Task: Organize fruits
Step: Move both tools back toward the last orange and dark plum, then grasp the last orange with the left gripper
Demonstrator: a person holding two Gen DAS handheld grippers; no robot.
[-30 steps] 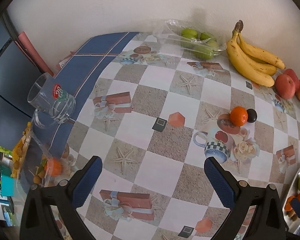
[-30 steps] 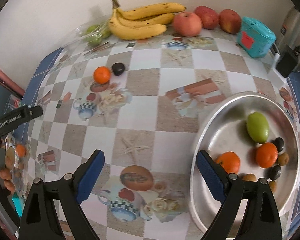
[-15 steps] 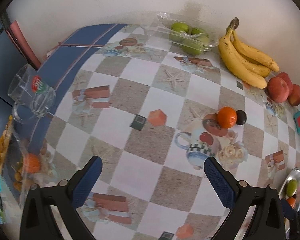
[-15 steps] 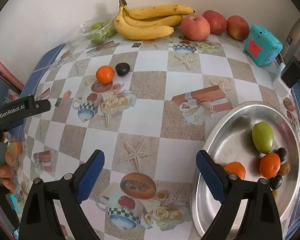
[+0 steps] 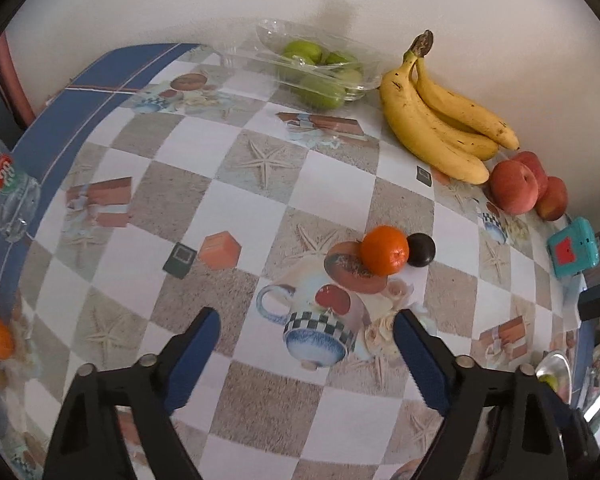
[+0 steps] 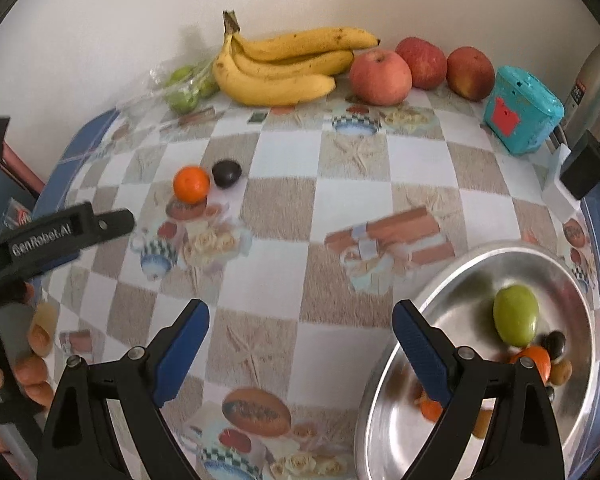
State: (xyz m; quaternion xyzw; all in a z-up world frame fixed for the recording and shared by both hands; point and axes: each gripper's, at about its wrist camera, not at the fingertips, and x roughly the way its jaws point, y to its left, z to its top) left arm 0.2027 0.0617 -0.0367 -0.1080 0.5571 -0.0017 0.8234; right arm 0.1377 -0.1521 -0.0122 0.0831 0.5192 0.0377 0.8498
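Against the pale wall, your checkered tablecloth point(image 5: 340, 200) carries the orange point(image 5: 384, 250) touching a dark plum point(image 5: 421, 249), both ahead of your left gripper point(image 5: 306, 332) and a little right of its centre line, beyond the fingertips. Its jaws are spread wide and hold nothing. Your right gripper point(image 6: 300, 320) is likewise spread and empty, its right finger over the rim of the steel tray point(image 6: 452, 312) holding fruit.

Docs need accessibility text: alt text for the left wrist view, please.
The open left gripper hovers empty over a patterned tablecloth, its fingers pointing toward an orange touching a dark plum. Bananas, red apples and a clear tray of green fruit line the wall behind.
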